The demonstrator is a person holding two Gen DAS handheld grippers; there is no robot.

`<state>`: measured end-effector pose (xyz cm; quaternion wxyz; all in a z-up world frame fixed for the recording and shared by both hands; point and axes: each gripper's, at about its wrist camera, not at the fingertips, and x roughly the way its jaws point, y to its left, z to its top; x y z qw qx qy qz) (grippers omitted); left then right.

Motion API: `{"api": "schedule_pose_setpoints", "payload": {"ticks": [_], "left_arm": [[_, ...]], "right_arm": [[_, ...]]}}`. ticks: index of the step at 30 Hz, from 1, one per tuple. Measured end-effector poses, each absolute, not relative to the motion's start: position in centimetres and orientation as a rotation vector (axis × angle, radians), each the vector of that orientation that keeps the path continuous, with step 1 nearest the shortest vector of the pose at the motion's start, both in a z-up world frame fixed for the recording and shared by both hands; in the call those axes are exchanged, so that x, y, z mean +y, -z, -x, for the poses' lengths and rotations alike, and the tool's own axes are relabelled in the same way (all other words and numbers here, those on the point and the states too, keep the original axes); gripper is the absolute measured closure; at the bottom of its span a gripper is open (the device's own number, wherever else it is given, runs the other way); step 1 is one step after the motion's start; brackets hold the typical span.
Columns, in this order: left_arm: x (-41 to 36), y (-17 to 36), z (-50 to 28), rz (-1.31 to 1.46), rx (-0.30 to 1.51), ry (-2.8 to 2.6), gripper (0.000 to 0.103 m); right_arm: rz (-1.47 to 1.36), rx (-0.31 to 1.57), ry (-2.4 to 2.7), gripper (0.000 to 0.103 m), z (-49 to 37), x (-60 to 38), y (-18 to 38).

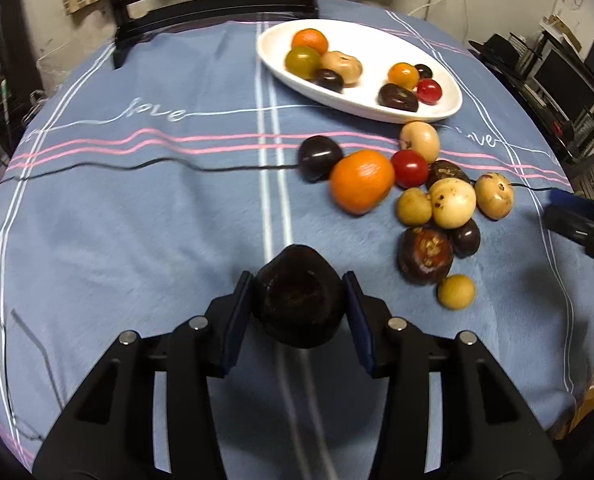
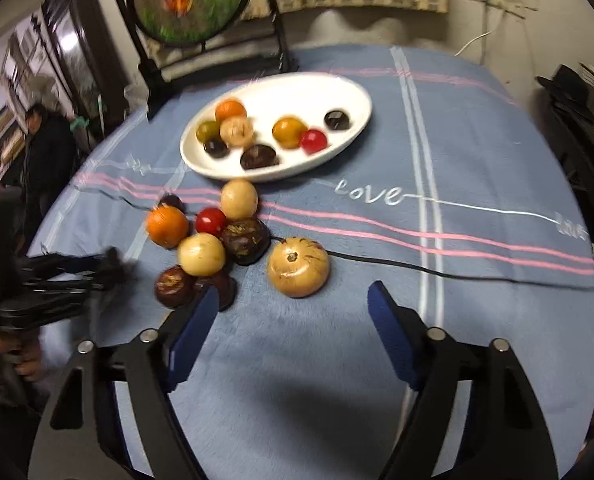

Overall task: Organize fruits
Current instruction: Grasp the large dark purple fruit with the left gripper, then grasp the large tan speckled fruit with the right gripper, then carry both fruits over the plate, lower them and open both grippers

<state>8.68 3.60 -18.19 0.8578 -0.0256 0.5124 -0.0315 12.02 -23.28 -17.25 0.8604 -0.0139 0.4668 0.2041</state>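
My left gripper (image 1: 298, 294) is shut on a dark brown fruit (image 1: 297, 300) and holds it above the blue tablecloth. A white oval plate (image 1: 449, 108) at the far right holds several fruits; it also shows in the right wrist view (image 2: 357, 92). A pile of loose fruits lies on the cloth, among them an orange (image 1: 361, 187) and a red tomato (image 1: 410, 168). My right gripper (image 2: 293, 302) is open and empty, just in front of a tan spotted fruit (image 2: 298, 266). The left gripper shows blurred at the left (image 2: 57, 276).
A black cable (image 2: 457, 272) runs across the blue tablecloth (image 1: 137, 220). A dark chair (image 1: 217, 0) stands behind the table's far edge. A round framed picture (image 2: 189, 0) stands behind the table. Shelves with equipment (image 1: 557, 76) are at the right. A person (image 2: 45, 152) stands at the far left.
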Motion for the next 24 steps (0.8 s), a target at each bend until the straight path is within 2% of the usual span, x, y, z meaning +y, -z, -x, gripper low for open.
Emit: {"api": "schedule_pose_setpoints", "payload": {"ticks": [5, 7, 9, 16, 24], "left_arm": [[5.0, 17.6, -7.1, 0.072, 1.076, 0.006, 0.057], [5.5, 17.5, -6.6, 0.084, 1.076, -0.013, 0.057], [5.7, 17.5, -6.4, 0.091, 1.077, -0.026, 0.057], [5.3, 17.7, -6.4, 0.096, 1.084, -0.014, 0.057], [3.7, 15.8, -10.6, 0.068, 1.045, 0.053, 0.057]], "right_arm": [[0.094, 1.001, -0.444, 0.04, -14.1, -21.8, 19.4], [0.108, 1.004, -0.455, 0.051, -14.4, -21.5, 19.7], [0.128, 1.005, -0.456, 0.056, -14.7, -21.3, 20.2], [0.062, 1.01, -0.468, 0.059, -14.5, -22.2, 19.9], [-0.021, 0.946, -0.441, 0.059, -13.9, -24.6, 16.4]]}}
